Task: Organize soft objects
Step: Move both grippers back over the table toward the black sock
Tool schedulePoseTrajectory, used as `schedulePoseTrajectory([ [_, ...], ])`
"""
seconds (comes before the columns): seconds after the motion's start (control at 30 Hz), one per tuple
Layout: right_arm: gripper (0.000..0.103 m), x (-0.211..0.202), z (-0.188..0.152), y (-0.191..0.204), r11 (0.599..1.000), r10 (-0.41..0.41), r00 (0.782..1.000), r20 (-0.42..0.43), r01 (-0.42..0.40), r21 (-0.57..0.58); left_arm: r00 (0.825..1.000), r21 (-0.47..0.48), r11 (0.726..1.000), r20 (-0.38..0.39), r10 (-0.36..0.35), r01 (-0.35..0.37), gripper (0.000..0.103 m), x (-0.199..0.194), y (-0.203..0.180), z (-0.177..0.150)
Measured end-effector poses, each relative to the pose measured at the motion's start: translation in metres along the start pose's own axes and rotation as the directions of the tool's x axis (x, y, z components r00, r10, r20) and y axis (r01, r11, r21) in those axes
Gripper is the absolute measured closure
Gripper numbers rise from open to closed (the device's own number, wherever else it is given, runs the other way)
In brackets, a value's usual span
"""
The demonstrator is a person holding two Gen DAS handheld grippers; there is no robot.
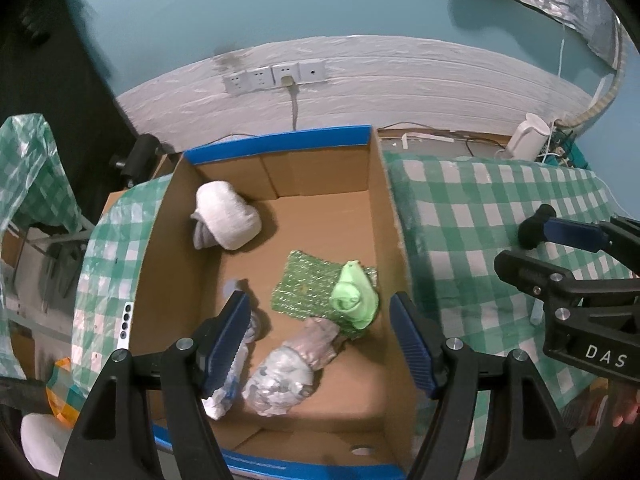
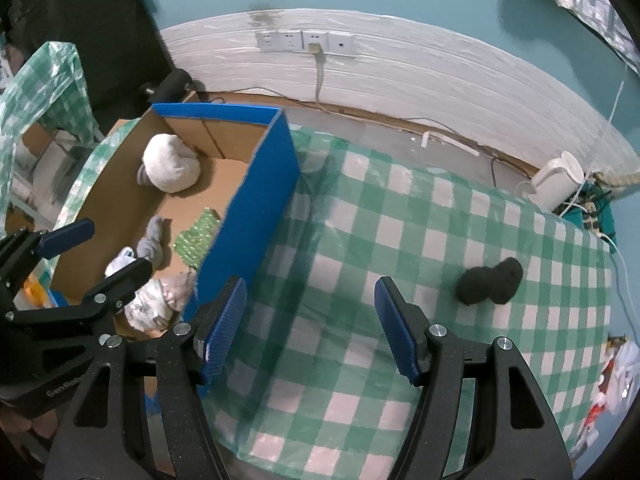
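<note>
My left gripper (image 1: pixel 320 344) hangs open over a blue-rimmed cardboard box (image 1: pixel 376 208), with nothing between its pads. In the box lie a white sock roll (image 1: pixel 228 220), a green sparkly pad (image 1: pixel 304 284), a light green sock (image 1: pixel 354 300), a grey patterned bundle (image 1: pixel 280 380) and a grey-white sock (image 1: pixel 236 380) partly hidden by the left finger. My right gripper (image 2: pixel 310 320) is open and empty above the green checked tablecloth (image 2: pixel 400 240), just right of the box's blue wall (image 2: pixel 256 200). A black sock roll (image 2: pixel 490 282) lies on the cloth, off to that gripper's right and apart from it.
A white kettle (image 2: pixel 560 180) and a power strip with cables (image 2: pixel 592 216) sit at the table's far right corner. Wall sockets (image 2: pixel 306 42) are behind. A checked plastic cover (image 2: pixel 44 92) and dark furniture stand left of the box. The table edge (image 2: pixel 600 360) falls away at the right.
</note>
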State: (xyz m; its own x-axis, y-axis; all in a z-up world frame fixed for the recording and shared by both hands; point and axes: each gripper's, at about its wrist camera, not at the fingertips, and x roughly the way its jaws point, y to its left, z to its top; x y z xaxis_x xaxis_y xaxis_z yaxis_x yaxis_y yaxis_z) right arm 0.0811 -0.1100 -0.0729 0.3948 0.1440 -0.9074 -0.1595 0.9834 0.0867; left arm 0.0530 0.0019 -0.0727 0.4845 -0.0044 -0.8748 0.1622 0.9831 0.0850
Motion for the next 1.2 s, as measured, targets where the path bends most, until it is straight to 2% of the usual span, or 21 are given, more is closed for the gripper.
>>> schedulePoseTrajectory([
  [0.53, 0.036, -0.009, -0.022, -0.064, 0.993, -0.051, 0.999, -0.015, 0.053, 0.11, 0.999, 0.079, 0.996, -0.004, -0.033, 0.033, 0.029, 0.004, -0.056, 0.012],
  [1.2, 0.035, 0.001, -0.041, -0.128, 0.969, -0.104, 0.993, -0.065, 0.115, 0.221, 0.998, 0.139, 0.989, -0.047, -0.034, 0.04, 0.029, 0.031, -0.108, 0.02],
])
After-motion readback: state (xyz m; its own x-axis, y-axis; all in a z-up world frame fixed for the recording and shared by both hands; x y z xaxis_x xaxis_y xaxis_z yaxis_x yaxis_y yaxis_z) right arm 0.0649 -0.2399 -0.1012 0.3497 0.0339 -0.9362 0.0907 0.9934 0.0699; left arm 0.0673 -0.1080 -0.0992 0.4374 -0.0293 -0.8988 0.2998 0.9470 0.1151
